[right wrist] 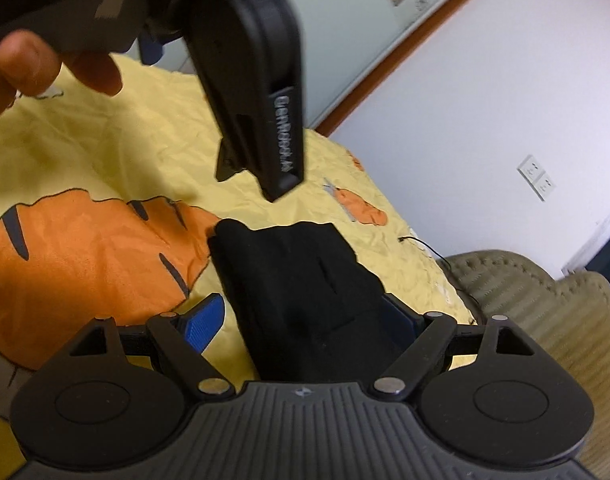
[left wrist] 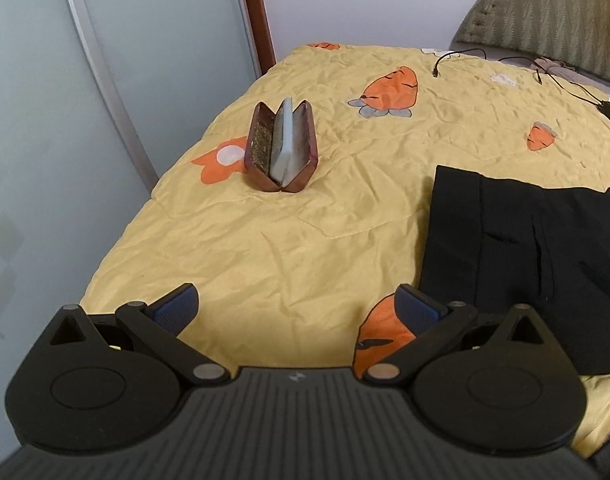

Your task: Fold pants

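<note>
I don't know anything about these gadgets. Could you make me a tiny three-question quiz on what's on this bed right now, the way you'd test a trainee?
1. True or false: the left gripper is clamped on the black pants.
2. What stands open on the yellow bedspread: A) a book, B) a brown glasses case, C) a shoe?
3. What lies between the right gripper fingers?

Key:
1. False; its fingers are spread apart over bare bedspread, beside the pants.
2. B.
3. The black pants, with the fingers wide apart either side, not pinching.
</note>
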A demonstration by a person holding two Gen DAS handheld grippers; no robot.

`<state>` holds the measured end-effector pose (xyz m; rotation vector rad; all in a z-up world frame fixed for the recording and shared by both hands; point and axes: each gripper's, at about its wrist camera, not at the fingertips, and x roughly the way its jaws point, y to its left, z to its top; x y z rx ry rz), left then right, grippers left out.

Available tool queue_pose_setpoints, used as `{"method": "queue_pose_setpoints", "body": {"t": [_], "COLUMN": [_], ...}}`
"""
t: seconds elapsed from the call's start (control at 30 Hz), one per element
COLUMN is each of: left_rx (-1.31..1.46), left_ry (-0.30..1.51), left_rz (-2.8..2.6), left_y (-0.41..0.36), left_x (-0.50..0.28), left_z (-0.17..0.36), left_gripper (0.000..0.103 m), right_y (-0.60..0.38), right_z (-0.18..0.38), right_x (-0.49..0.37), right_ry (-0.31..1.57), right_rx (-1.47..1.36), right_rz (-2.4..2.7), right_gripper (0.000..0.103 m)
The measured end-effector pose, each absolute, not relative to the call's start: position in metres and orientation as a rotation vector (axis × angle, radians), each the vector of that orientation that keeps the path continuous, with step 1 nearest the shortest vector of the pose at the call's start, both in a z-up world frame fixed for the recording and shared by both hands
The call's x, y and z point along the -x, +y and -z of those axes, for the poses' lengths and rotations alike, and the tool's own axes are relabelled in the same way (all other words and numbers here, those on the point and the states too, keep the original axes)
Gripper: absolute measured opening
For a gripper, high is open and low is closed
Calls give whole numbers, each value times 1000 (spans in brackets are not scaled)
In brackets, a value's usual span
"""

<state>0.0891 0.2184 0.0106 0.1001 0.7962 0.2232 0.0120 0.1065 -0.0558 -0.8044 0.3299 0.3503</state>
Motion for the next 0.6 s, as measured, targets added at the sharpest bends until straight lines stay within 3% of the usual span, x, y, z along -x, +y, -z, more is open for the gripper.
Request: {"method": "queue_pose_setpoints", "body": {"t": [0.1,0.17,0.5,0.57,0.6], "left_rx": [-96,-90,-77,-77,-77], "left_ry": [800,802,826,827,828], "left_rz": [-223,-225,-233,-231,-230], "left_y": [218,220,224,224,224], "left_x": [-91,-92,-98,-99,-98], "left_z": [-10,-9,-3,-3,-2], "left_gripper": [103,103,103,103,103], "right_y": [113,113,117,119,120], "right_z": [61,63,75,78,79], "right_x": [-18,-21,-24,-24,-26], "right_ry": [343,347,346,328,327], "right_rx": [827,841,926,940,944], "right_rz": [-347,-340,-326,-319,-323], "right_gripper": [83,76,76,72,65]}}
